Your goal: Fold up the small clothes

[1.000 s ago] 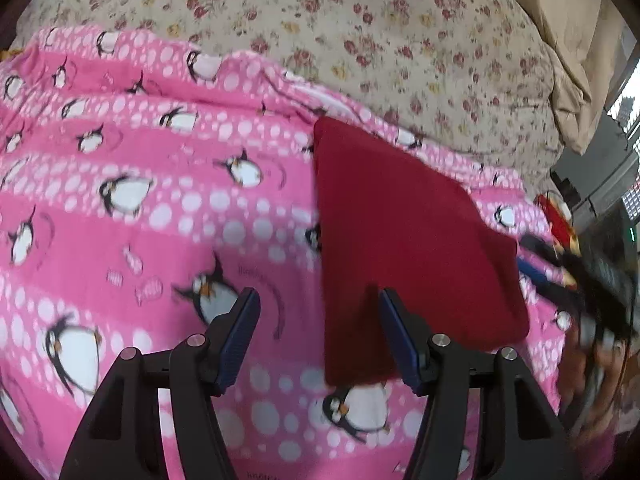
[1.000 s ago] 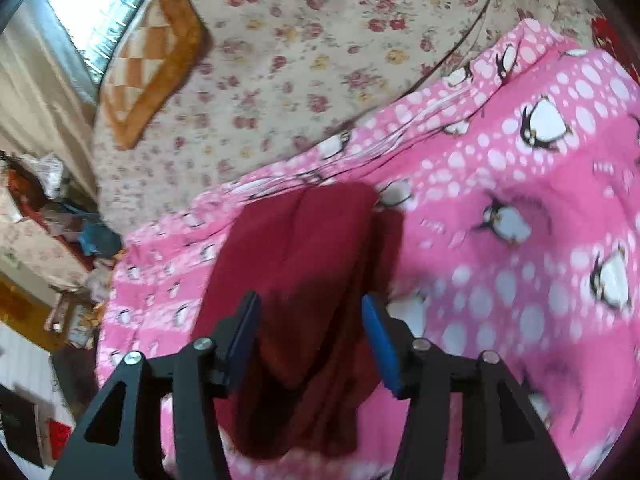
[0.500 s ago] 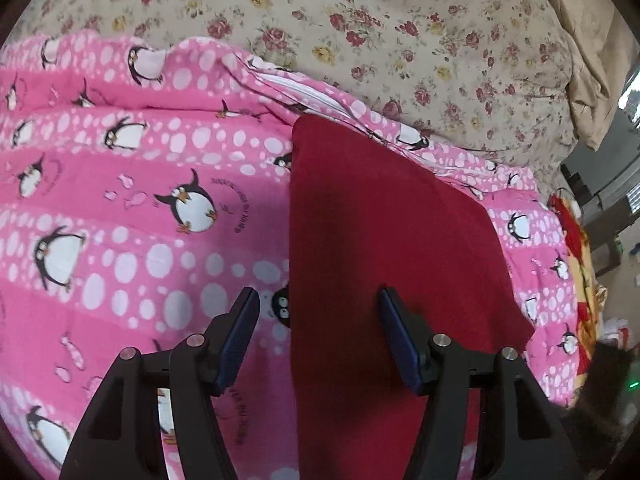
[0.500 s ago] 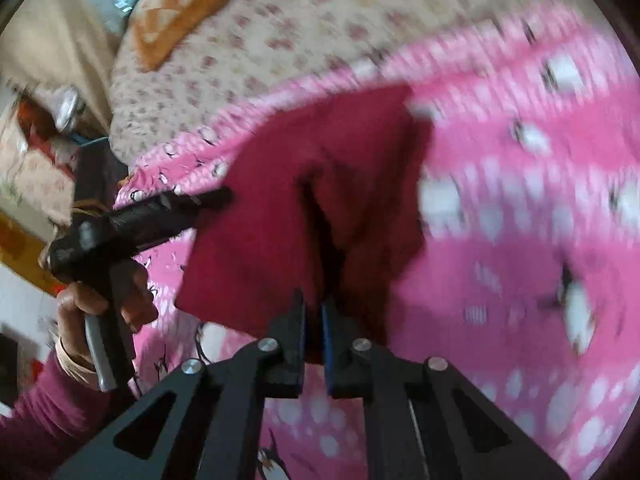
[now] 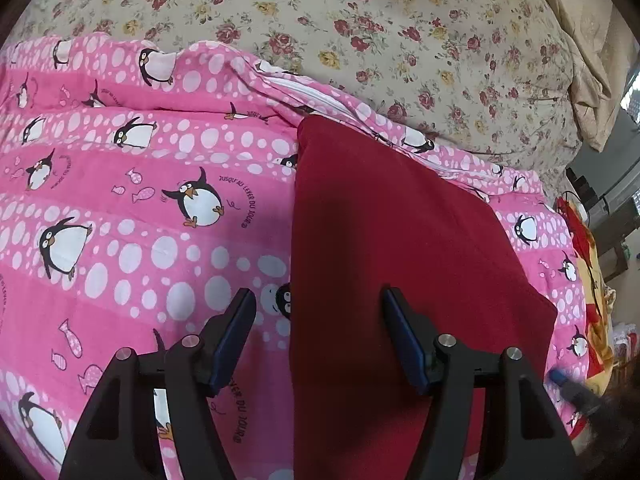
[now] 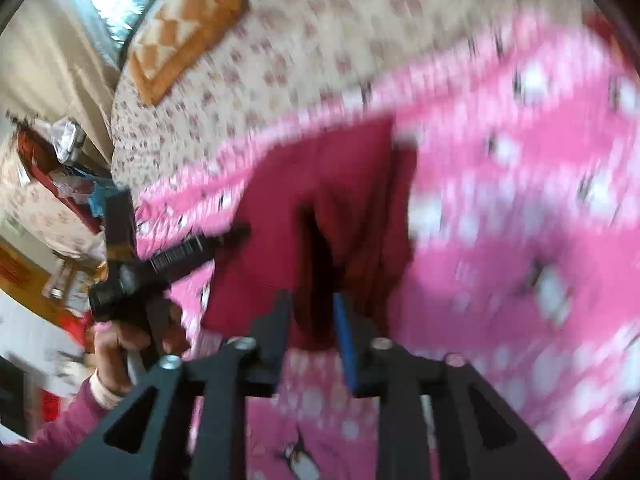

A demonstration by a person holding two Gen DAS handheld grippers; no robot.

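Observation:
A dark red cloth (image 5: 392, 240) lies folded flat on a pink penguin blanket (image 5: 132, 208). My left gripper (image 5: 318, 304) is open and hovers over the cloth's near left edge, holding nothing. In the blurred right wrist view the same red cloth (image 6: 280, 200) has its near edge lifted between the fingers of my right gripper (image 6: 314, 308). Those jaws stand a little apart with cloth between them. The left gripper (image 6: 168, 260) and the hand holding it show at the left of that view.
A floral sheet (image 5: 360, 32) covers the bed beyond the blanket. An orange checked cushion (image 6: 184, 28) lies at the far end. A red and yellow fabric (image 5: 588, 264) lies at the blanket's right edge, with room clutter (image 6: 52, 176) beside the bed.
My left gripper moved forward over the cloth, staying open. My right gripper closed on the cloth's near edge, lifted it, and its jaws now stand slightly wider than half a second ago.

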